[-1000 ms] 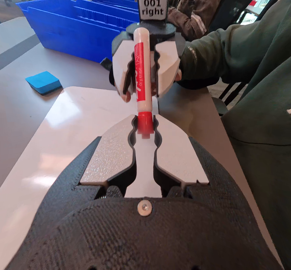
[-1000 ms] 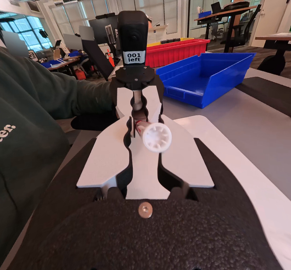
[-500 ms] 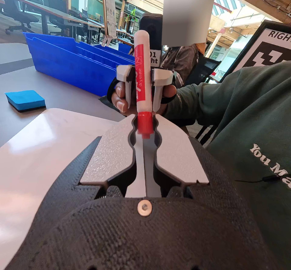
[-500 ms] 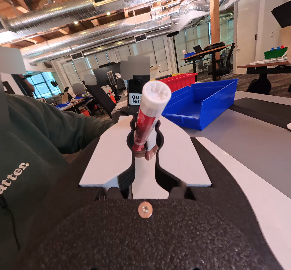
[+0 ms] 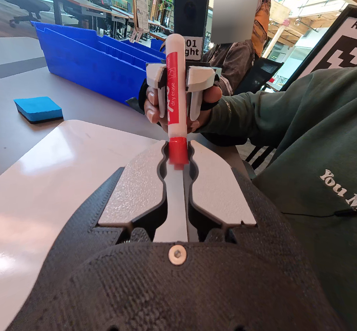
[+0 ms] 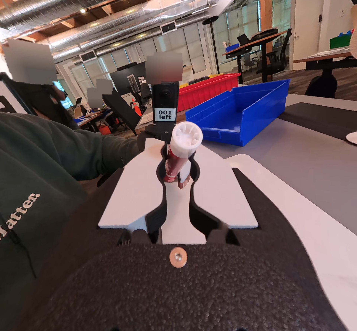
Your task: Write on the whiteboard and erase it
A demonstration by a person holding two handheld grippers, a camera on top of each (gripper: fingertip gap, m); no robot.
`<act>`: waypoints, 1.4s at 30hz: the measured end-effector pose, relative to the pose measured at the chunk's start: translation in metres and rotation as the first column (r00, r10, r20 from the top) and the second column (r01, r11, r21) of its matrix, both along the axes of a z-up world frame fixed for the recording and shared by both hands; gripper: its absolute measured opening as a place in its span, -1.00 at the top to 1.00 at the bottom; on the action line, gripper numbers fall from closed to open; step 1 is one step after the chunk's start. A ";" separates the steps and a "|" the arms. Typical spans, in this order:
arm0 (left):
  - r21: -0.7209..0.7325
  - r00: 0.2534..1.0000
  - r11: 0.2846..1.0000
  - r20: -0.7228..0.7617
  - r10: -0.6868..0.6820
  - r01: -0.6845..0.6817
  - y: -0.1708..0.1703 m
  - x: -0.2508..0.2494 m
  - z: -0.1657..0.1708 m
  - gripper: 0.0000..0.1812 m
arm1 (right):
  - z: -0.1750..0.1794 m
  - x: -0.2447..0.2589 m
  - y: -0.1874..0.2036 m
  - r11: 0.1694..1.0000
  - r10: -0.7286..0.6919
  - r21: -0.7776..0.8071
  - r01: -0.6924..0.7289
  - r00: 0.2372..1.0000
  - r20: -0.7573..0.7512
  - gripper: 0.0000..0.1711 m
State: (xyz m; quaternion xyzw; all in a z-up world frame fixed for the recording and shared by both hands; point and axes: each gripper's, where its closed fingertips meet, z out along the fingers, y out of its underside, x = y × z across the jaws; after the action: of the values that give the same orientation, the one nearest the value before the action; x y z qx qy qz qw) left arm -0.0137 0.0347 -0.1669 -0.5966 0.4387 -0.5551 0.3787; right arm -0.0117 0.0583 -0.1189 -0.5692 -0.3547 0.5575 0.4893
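A red dry-erase marker stands nearly upright above the near right edge of the whiteboard. My left gripper is shut on its red cap, which sits on the marker's lower end. My right gripper, facing the left one, is shut on the white barrel higher up. In the right wrist view my right gripper clamps the marker, whose white butt end points at the camera. The left gripper's body shows just behind it. A blue eraser lies on the grey table left of the board.
A blue bin stands on the table behind the board, also seen in the right wrist view, with a red bin behind it. The person's green sleeves and torso fill the near side. Desks and chairs stand farther off. The left gripper's tips are roughly 5 centimeters from the right gripper's. Left tips and right tips are each some 25 centimeters from the blue eraser.
Both grippers and the marker have tilted up from lying over the board to nearly upright. Both grips have held. In the last half second the pose has barely shifted.
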 end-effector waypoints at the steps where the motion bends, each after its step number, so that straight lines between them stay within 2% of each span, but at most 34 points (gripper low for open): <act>1: 0.005 1.000 1.000 -0.007 0.000 0.000 0.000 0.000 -0.001 0.79 | -0.001 0.000 -0.001 1.000 0.006 0.007 -0.006 1.000 0.007 0.75; 9: 0.022 0.998 1.000 -0.065 -0.014 0.015 0.000 -0.001 -0.010 0.79 | -0.018 -0.003 -0.005 0.997 0.033 0.062 -0.041 0.991 0.132 0.69; 26: 0.045 0.995 0.998 -0.088 -0.050 0.054 -0.004 -0.005 -0.014 0.79 | -0.021 -0.006 -0.012 0.992 0.058 0.105 -0.073 0.988 0.145 0.76; 30: 0.067 0.984 0.994 -0.159 -0.076 0.088 -0.007 -0.006 -0.022 0.79 | -0.023 -0.007 -0.016 0.991 0.084 0.093 -0.099 0.985 0.152 0.76; 35: 0.080 0.973 0.990 -0.207 -0.101 0.119 -0.010 -0.010 -0.030 0.79 | -0.031 -0.011 -0.022 0.983 0.107 0.121 -0.139 0.964 0.245 0.48; 40: 0.074 0.978 0.988 -0.172 -0.119 0.133 -0.013 -0.008 -0.025 0.79 | -0.036 -0.014 -0.023 0.980 0.107 0.133 -0.146 0.959 0.264 0.43; 42: 0.070 0.979 0.988 -0.159 -0.129 0.141 -0.014 -0.008 -0.023 0.79 | -0.036 -0.015 -0.023 0.981 0.106 0.133 -0.143 0.962 0.254 0.48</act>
State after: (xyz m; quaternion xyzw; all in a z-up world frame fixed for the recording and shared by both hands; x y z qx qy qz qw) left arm -0.0216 0.0206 -0.1901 -0.5907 0.5282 -0.5137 0.3288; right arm -0.0270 0.0351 -0.1554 -0.5719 -0.4884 0.4843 0.4470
